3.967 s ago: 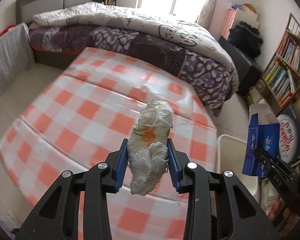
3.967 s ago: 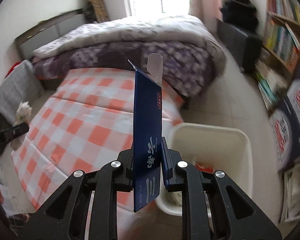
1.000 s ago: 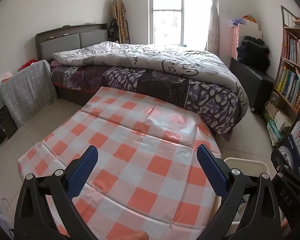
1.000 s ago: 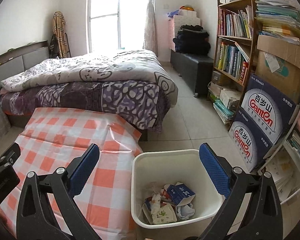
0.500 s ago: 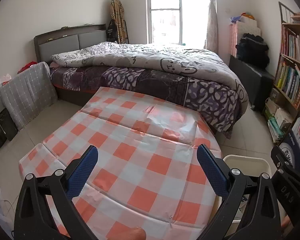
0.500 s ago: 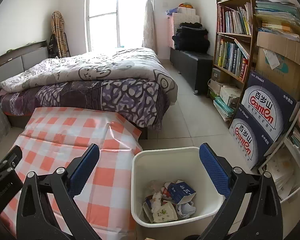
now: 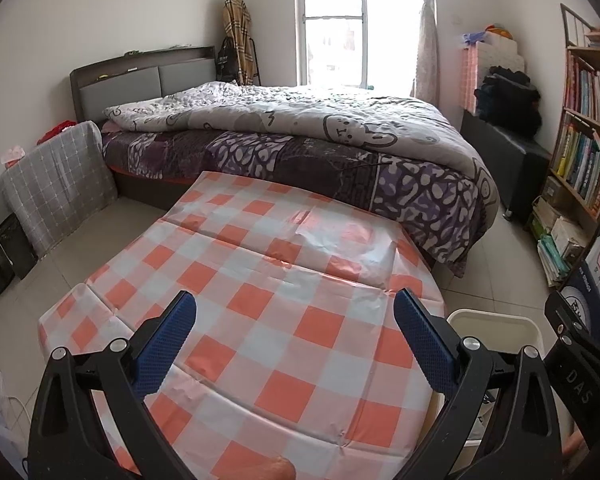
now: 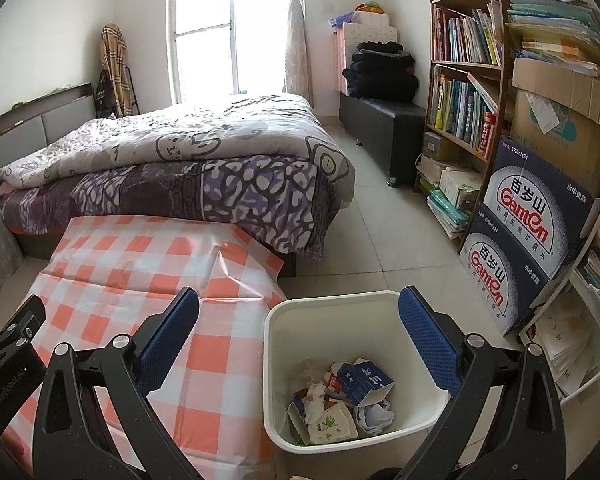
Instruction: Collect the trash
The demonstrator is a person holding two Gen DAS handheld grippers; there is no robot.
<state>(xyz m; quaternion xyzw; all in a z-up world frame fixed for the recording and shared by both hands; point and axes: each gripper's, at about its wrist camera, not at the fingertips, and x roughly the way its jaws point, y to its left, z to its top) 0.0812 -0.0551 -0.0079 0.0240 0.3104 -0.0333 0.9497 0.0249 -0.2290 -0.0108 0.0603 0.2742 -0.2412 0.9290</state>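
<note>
My left gripper (image 7: 296,344) is spread wide and holds nothing, over the checked table (image 7: 260,300). My right gripper (image 8: 300,344) is spread wide too, over the near rim of the white bin (image 8: 340,304). The bin stands on the floor, right beside the table's edge. The trash (image 8: 340,396) sits at the bottom of the bin: a blue carton (image 8: 366,380) and crumpled papers. Past the bin, bare floor (image 8: 376,240) runs between the bed (image 8: 188,160) and the bookshelf (image 8: 464,80).

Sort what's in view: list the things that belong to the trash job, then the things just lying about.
Trash job: white bin, blue carton and crumpled paper inside it, left gripper and right gripper, both open and holding nothing.

Lying about: checkered cloth, bed, bookshelf, water boxes.
</note>
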